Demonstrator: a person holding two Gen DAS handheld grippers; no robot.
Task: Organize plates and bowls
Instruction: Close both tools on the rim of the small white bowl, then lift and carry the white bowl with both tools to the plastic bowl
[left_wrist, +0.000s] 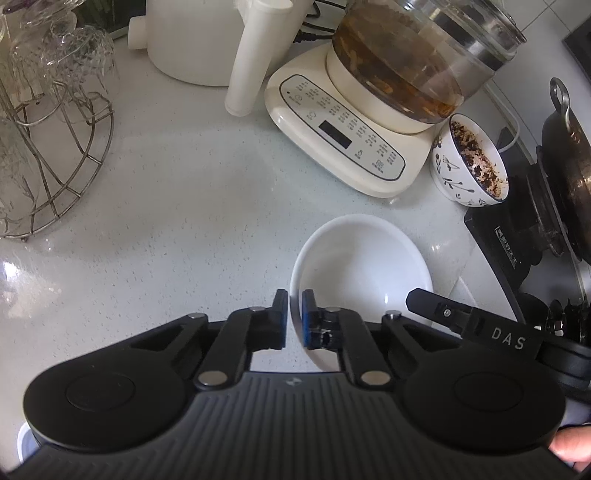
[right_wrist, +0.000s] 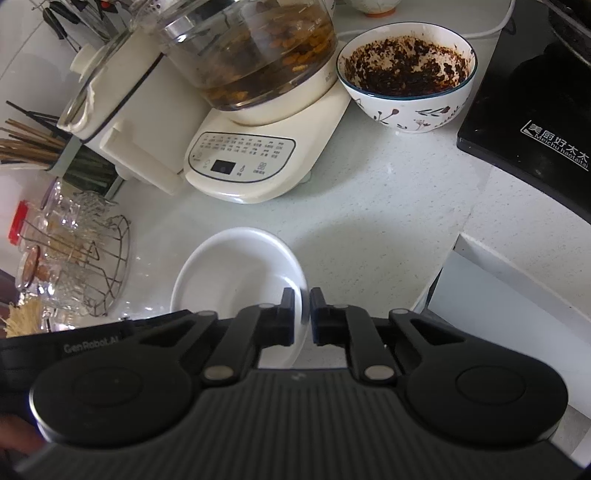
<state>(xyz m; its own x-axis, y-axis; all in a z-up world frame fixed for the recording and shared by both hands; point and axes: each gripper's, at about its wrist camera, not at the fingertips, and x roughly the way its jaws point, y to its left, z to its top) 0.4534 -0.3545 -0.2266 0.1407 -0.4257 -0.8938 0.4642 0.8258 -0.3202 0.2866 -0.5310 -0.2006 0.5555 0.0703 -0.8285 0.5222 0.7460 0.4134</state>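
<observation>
While the white dish (left_wrist: 360, 266) sits on the speckled counter (left_wrist: 184, 206) before the kettle base (left_wrist: 332, 140) | left gripper (left_wrist: 294, 317) pinches its left rim | right gripper (right_wrist: 303, 317) pinches the opposite rim | dish lies between both, equally near.

My left wrist camera sits just behind its own gripper (left_wrist: 294, 319), looking steeply down along the fingers at the speckled white stone counter (left_wrist: 177, 192), close in. My right wrist camera does the same behind its gripper (right_wrist: 303, 317), from the opposite side. Both views share the shallow white ceramic bowl (left_wrist: 364, 266) (right_wrist: 236, 269), the cream kettle base with a glass pot (left_wrist: 332, 136) (right_wrist: 255, 162), the flower-patterned bowl (left_wrist: 469, 162) (right_wrist: 406, 77) and the wire glass rack (left_wrist: 66, 158) (right_wrist: 110, 266).
</observation>
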